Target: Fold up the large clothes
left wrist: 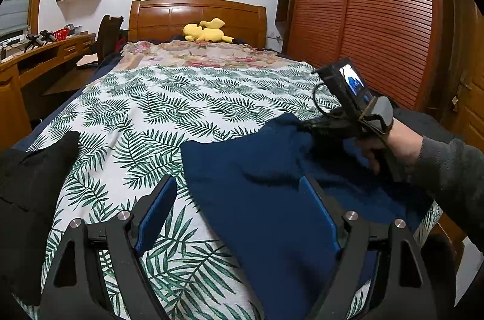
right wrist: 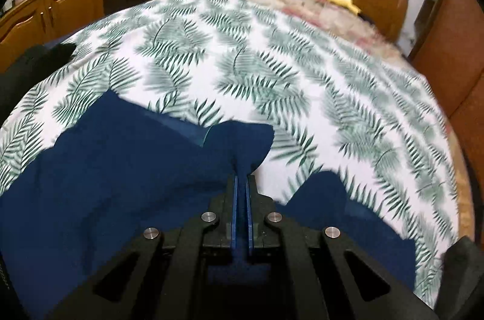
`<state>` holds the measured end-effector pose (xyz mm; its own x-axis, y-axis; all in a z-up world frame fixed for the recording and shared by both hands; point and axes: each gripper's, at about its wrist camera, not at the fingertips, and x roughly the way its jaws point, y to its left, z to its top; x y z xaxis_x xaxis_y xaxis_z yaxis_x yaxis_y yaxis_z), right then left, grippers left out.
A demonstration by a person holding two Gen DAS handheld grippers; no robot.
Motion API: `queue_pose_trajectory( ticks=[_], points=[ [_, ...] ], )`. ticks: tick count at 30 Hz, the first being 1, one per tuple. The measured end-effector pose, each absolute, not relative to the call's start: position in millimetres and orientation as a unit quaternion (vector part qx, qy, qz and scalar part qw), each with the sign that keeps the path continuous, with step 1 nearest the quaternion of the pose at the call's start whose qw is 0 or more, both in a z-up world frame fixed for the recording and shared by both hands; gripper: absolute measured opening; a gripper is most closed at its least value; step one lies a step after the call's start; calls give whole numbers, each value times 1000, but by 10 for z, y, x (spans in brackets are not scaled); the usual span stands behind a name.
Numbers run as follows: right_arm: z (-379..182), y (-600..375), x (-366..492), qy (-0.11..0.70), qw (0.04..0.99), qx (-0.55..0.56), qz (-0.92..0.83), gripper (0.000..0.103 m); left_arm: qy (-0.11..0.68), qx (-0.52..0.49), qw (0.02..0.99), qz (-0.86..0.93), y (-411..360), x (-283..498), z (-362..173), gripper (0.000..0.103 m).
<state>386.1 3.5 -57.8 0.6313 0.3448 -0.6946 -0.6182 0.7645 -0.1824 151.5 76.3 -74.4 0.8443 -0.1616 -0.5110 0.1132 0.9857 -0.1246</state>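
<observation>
A dark blue garment (left wrist: 257, 192) lies on the leaf-print bed cover (left wrist: 169, 108) at the bed's near right. My left gripper (left wrist: 239, 192) is open, hovering over the garment's left edge, with its right finger over the cloth. My right gripper (right wrist: 241, 183) is shut on a fold of the blue garment (right wrist: 121, 168) and lifts it above the bed. In the left wrist view the right gripper (left wrist: 305, 127) shows at the right, pinching the cloth's far edge.
A black garment (left wrist: 33, 180) lies at the bed's left edge. A yellow plush toy (left wrist: 205, 31) sits by the wooden headboard (left wrist: 196, 14). A desk (left wrist: 45, 53) stands to the left and a louvred wardrobe (left wrist: 378, 17) to the right.
</observation>
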Motion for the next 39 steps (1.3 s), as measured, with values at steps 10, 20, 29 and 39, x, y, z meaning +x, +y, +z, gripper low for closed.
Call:
queue_pose_trajectory(
  ticks=[10, 20, 29, 39],
  points=[
    [-733, -41, 3874, 361, 868, -176, 292, 4, 270, -43, 958, -80, 721, 1546, -737, 84],
    [-752, -337, 3820, 384, 852, -150, 322, 20, 271, -37, 958, -89, 653, 1578, -737, 84],
    [-684, -381, 3754, 377, 853, -167, 319, 7, 272, -39, 957, -90, 634, 1576, -740, 84],
    [-173, 73, 3903, 271, 901, -191, 282, 2, 268, -51, 957, -102, 602, 1578, -718, 84]
  ],
)
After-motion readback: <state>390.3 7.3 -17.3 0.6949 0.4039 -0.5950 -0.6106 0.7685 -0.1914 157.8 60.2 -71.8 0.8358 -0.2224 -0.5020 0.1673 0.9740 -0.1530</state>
